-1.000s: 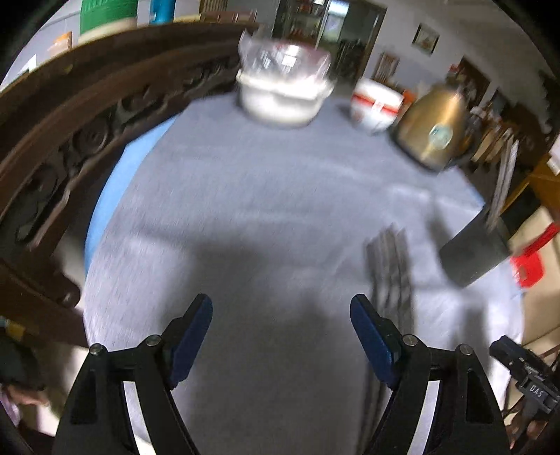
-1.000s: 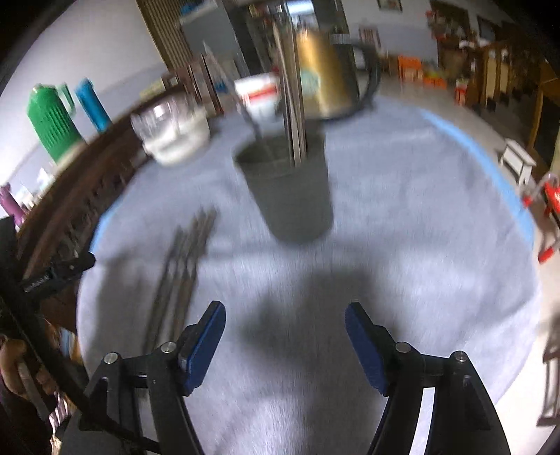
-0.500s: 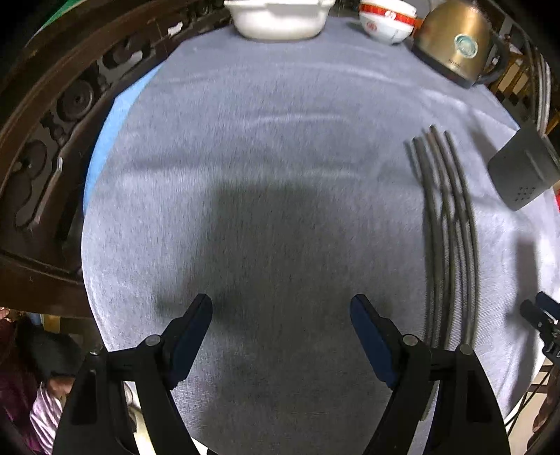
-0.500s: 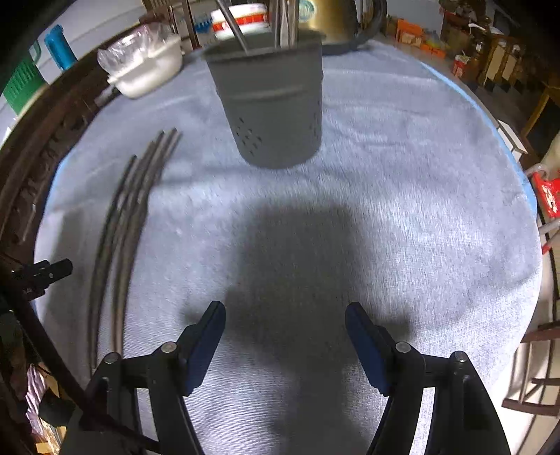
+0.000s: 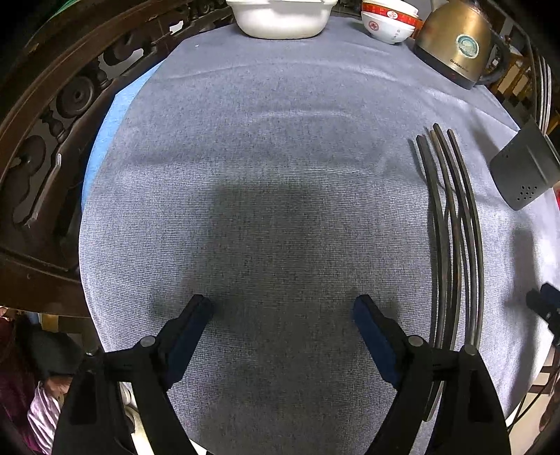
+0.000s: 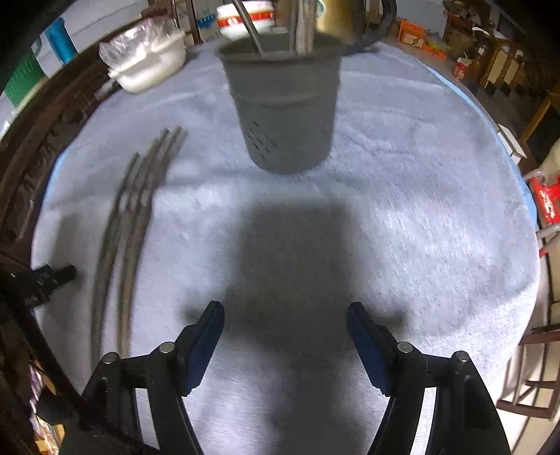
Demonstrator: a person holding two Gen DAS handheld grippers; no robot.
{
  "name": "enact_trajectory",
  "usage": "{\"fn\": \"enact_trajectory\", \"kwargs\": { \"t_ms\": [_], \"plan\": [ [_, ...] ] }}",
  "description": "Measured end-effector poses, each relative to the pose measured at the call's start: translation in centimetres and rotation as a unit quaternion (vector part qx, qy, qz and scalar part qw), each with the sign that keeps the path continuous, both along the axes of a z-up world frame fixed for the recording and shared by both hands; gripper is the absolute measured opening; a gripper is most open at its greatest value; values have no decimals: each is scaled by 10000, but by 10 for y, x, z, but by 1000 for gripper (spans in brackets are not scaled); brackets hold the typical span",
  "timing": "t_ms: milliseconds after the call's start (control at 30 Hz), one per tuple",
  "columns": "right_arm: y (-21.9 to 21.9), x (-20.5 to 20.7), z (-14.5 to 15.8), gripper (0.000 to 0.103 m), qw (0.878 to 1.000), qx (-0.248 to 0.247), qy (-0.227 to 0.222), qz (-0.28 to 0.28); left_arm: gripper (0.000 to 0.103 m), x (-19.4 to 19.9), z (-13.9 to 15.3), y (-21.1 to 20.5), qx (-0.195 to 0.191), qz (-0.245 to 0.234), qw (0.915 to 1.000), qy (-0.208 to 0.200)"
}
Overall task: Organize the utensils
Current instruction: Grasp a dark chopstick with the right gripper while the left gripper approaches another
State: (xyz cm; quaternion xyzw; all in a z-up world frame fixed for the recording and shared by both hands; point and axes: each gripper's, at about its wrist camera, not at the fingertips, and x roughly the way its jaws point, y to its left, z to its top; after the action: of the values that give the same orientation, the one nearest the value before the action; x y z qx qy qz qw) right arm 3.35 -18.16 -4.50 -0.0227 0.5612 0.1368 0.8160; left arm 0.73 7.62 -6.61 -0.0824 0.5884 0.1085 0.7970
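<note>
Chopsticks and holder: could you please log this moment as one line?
left gripper: opening, empty | right gripper: open, empty | chopsticks: flat on cloth | holder: upright, holding utensils

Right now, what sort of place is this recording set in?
Probably a home dining room: a round table under a grey cloth, a carved dark wooden chair back, plus a brass-coloured electric kettle and red-and-white bowls.
</note>
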Motion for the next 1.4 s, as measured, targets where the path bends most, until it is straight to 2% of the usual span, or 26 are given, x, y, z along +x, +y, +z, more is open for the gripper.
{"fn": "enact_trajectory", "kwargs": {
  "t_ms": [133, 333, 400, 533, 567, 700, 767, 867, 1167, 1400],
  "plan": [
    [18, 9, 10, 75, 9992, 385, -17, 90, 86, -2, -3, 1, -138, -5, 9999, -48],
    [53, 24, 19, 75, 9971, 738, -44, 202, 85, -6, 17, 14, -378, 231, 9980, -441],
    [64, 29, 20, 71, 9964, 802, -15, 258, 85, -3, 22, 16, -389, 222, 9978, -497],
    [82, 37, 17, 42, 9957, 859, 26, 351, 85, 3, 28, 11, -438, 173, 9974, -545],
    [85, 41, 14, 38, 9959, 835, 76, 346, 85, 3, 29, 7, -424, 133, 9975, -554],
    [95, 44, 10, 37, 9959, 810, 188, 369, 85, 7, 29, -4, -401, 46, 9976, -557],
    [98, 46, 6, 29, 9954, 827, 269, 392, 85, 12, 29, -6, -413, 38, 9977, -545],
    [102, 48, 1, 22, 9951, 828, 351, 416, 85, 17, 29, -7, -422, 27, 9977, -531],
    [100, 51, -10, 9, 9931, 925, 513, 501, 85, 29, 25, -16, -475, -30, 9978, -464],
    [84, 47, -13, 8, 9937, 773, 537, 600, 71, 54, 23, -33, -663, -226, 9974, -194]
  ]
}}
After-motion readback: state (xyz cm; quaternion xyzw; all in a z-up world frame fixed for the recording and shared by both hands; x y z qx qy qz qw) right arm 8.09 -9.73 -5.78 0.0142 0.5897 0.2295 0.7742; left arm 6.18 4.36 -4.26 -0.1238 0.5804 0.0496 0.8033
